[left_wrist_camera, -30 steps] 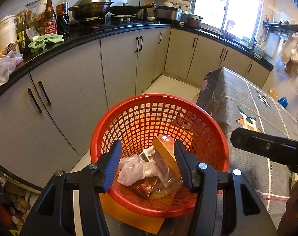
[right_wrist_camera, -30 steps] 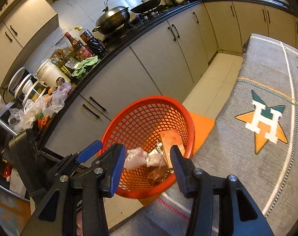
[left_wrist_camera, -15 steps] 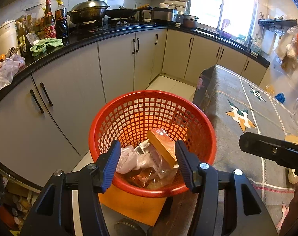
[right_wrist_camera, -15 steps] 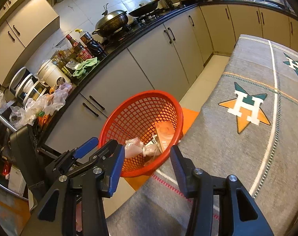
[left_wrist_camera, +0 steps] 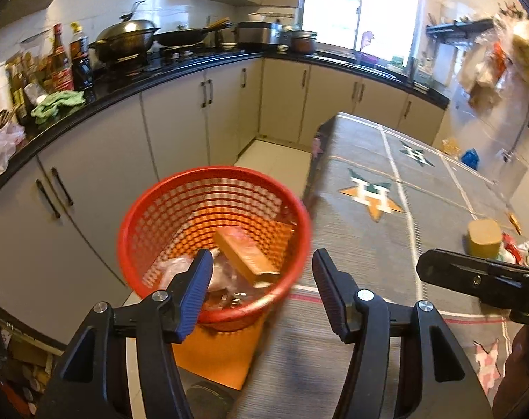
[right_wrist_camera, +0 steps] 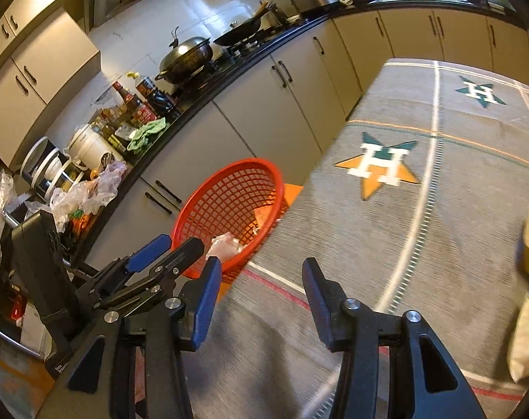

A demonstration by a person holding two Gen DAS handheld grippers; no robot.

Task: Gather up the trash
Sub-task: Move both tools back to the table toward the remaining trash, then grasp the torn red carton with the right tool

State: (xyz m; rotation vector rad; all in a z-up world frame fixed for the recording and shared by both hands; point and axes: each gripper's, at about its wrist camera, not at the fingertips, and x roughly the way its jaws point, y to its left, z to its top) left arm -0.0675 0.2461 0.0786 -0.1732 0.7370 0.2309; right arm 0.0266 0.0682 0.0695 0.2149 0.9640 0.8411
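Standing on the pale tiled floor against the near left edge of the desk, the red plastic lattice basket (left_wrist_camera: pixel 215 234) holds the collected trash: an orange-brown flat carton (left_wrist_camera: pixel 248 253) leaning on its inner wall and crumpled clear and pinkish plastic wrapping (left_wrist_camera: pixel 180 270), partly hidden behind the left gripper's blue pad. An orange mat (left_wrist_camera: pixel 217 352) lies under the basket.

The left gripper (left_wrist_camera: pixel 261 289) hangs over the basket's near rim and the desk edge, its fingers apart with nothing between them; the jaws have just been opening a little further. The right gripper (right_wrist_camera: pixel 259 291) hovers over the desk's near left corner, fingers likewise apart and empty.

The desk, covered in a grey woven cloth with orange-and-green star emblems (right_wrist_camera: pixel 379 209), is largely bare across its middle and far side, leaving open room there. A narrow strip of floor runs between its left edge and the grey kitchen cabinets (left_wrist_camera: pixel 173 132).

Near the desk's right edge sit a tan cylindrical paper cup (left_wrist_camera: pixel 484 237) and some red-and-white wrappers (left_wrist_camera: pixel 516 249), blurred and partly covered by the right gripper's black body in the left wrist view. In the right wrist view the cup and a pale bag (right_wrist_camera: pixel 524 342) are cut off by the frame edge; what the bag is cannot be made out.
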